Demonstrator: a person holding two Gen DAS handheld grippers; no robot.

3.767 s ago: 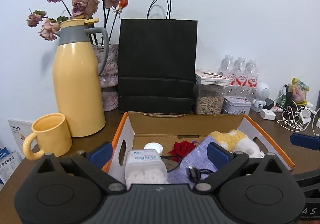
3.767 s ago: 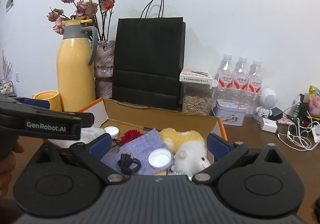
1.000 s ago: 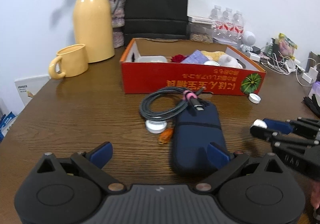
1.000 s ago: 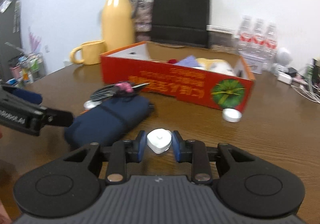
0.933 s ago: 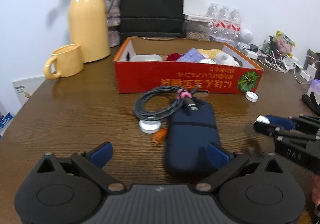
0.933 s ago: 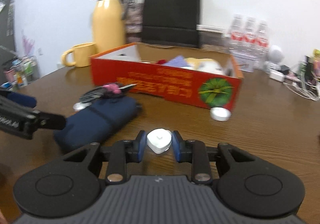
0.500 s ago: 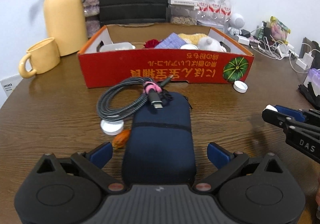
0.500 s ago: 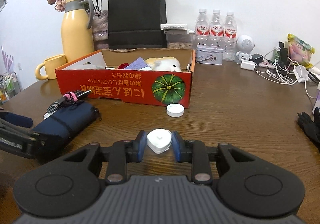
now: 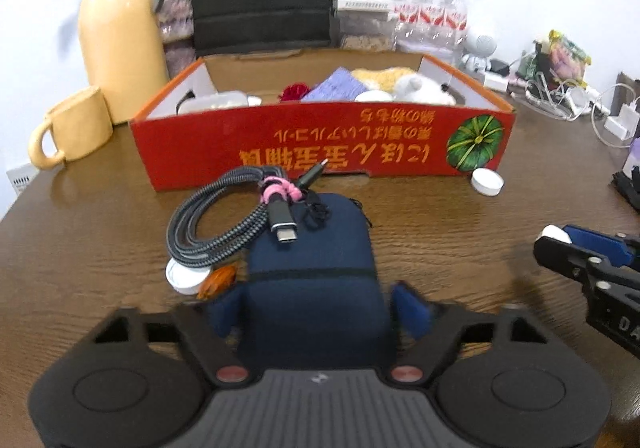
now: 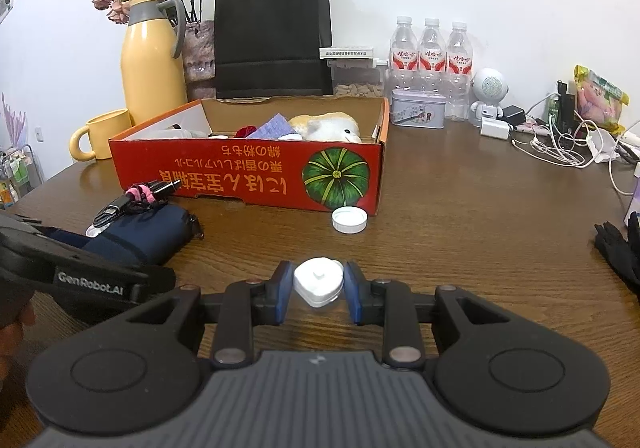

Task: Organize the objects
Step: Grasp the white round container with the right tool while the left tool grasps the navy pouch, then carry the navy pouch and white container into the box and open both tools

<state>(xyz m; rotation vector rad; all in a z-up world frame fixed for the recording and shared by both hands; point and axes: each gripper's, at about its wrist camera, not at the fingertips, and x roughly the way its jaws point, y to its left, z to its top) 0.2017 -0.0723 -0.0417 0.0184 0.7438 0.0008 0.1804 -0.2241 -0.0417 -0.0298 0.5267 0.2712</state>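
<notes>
A navy zip pouch lies on the wooden table in front of the red cardboard box. A coiled grey cable with a pink tie rests on its far end. My left gripper straddles the pouch's near end and its jaws are closing; the left pad meets the pouch's side, and a sliver of table shows beside the right pad. My right gripper is shut on a small white heart-shaped piece, held low over the table right of the pouch. In the left wrist view its tips show at the right edge.
A white cap lies by the box's front right corner. A white disc and an orange scrap sit under the cable. A yellow mug and flask stand left; a black glove and chargers lie right.
My left gripper moved forward and down until the pouch sits between its fingers, and its jaws narrowed. The right gripper swung right, then held still, keeping the white heart.
</notes>
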